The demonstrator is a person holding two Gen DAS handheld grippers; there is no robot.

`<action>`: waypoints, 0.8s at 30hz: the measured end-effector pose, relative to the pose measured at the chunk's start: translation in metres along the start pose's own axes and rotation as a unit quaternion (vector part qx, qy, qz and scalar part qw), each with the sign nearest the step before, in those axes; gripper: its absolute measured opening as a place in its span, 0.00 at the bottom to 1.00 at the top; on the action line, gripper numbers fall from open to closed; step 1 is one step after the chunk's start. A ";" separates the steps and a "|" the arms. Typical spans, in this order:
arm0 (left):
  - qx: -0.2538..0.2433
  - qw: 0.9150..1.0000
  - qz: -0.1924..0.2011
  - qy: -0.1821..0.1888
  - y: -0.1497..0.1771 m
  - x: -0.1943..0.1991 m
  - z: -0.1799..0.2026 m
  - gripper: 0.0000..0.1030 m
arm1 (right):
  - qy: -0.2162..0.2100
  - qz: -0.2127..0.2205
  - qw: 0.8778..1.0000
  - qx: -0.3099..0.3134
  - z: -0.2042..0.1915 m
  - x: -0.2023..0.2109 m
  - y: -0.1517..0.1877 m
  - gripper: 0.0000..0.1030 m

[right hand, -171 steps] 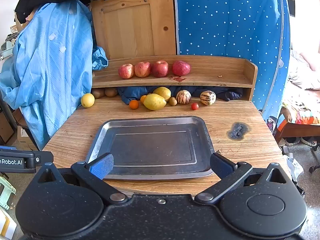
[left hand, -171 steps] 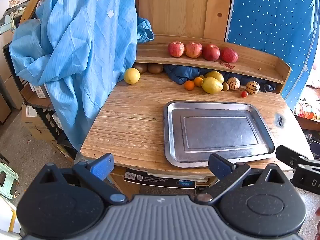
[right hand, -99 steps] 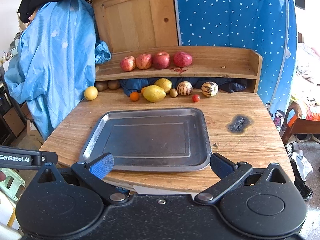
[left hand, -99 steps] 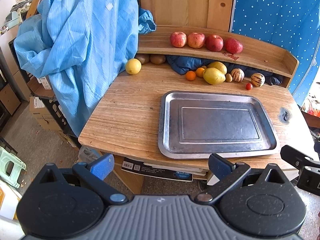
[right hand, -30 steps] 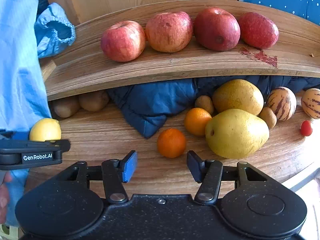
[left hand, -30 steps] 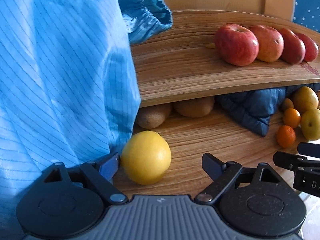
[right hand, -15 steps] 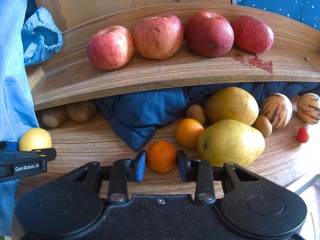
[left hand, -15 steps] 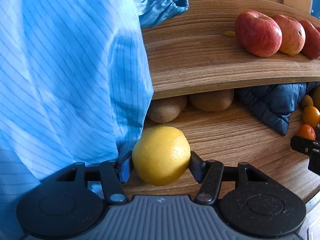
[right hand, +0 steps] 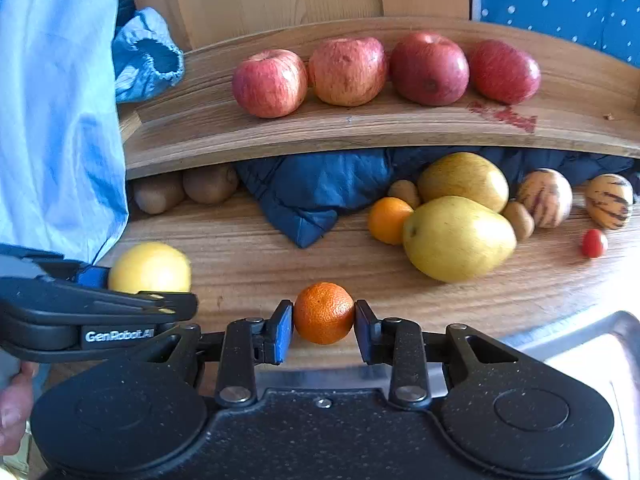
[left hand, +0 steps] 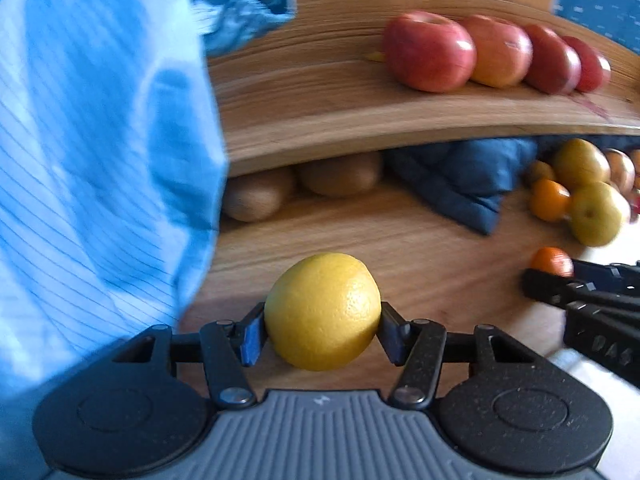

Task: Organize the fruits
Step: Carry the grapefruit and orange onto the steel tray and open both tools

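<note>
Jaws on both sides clamped on fruit: left gripper (left hand: 322, 330) grasps the yellow citrus (left hand: 322, 311), right gripper (right hand: 324, 330) the small orange (right hand: 324, 313).
Tray (right hand: 580, 336) sits lower right, nearer the right gripper, so I'd guess the orange lands first.

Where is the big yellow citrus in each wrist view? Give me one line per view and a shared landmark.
Left wrist: yellow citrus at bottom centre, clamped in the left gripper.
Right wrist: same fruit at far left, behind that gripper.
Shared landmark: the four red apples on the shelf.
</note>
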State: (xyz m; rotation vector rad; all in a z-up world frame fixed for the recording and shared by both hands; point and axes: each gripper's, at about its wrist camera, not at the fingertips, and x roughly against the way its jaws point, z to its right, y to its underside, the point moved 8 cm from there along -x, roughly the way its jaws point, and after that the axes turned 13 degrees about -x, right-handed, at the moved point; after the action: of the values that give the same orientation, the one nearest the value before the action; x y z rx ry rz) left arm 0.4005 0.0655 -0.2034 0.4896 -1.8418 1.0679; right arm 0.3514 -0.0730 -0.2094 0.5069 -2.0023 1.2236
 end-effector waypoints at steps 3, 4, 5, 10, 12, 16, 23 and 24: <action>-0.015 1.000 0.005 0.020 0.001 0.007 0.017 0.59 | 0.008 0.012 1.000 0.006 0.006 0.010 0.004 0.34; -0.018 1.000 0.006 0.025 0.001 0.008 0.022 0.59 | 0.012 0.018 1.000 0.008 0.010 0.017 0.006 0.34; -0.022 0.999 0.009 0.030 0.002 0.011 0.028 0.59 | 0.016 0.024 1.000 0.009 0.014 0.022 0.008 0.34; -0.045 0.997 0.027 0.054 -0.006 0.017 0.056 0.59 | 0.045 0.043 0.998 0.001 0.041 0.049 0.017 0.34; -0.056 0.996 0.032 0.065 -0.007 0.023 0.069 0.59 | 0.058 0.044 0.997 -0.010 0.056 0.058 0.021 0.34; -0.079 0.992 0.043 0.090 -0.018 0.027 0.099 0.59 | 0.093 0.053 0.994 -0.028 0.093 0.076 0.031 0.34; -0.118 0.981 0.064 0.140 -0.036 0.033 0.167 0.59 | 0.149 0.048 0.986 -0.052 0.159 0.102 0.048 0.34; -0.121 0.979 0.067 0.150 -0.038 0.032 0.179 0.59 | 0.153 0.046 0.986 -0.054 0.167 0.104 0.050 0.34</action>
State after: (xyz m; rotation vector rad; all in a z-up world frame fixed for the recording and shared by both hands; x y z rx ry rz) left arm 0.3187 -0.1015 -0.1935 0.0562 -1.7215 0.9308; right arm 0.1870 -0.1922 -0.2090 0.1624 -1.8308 1.1623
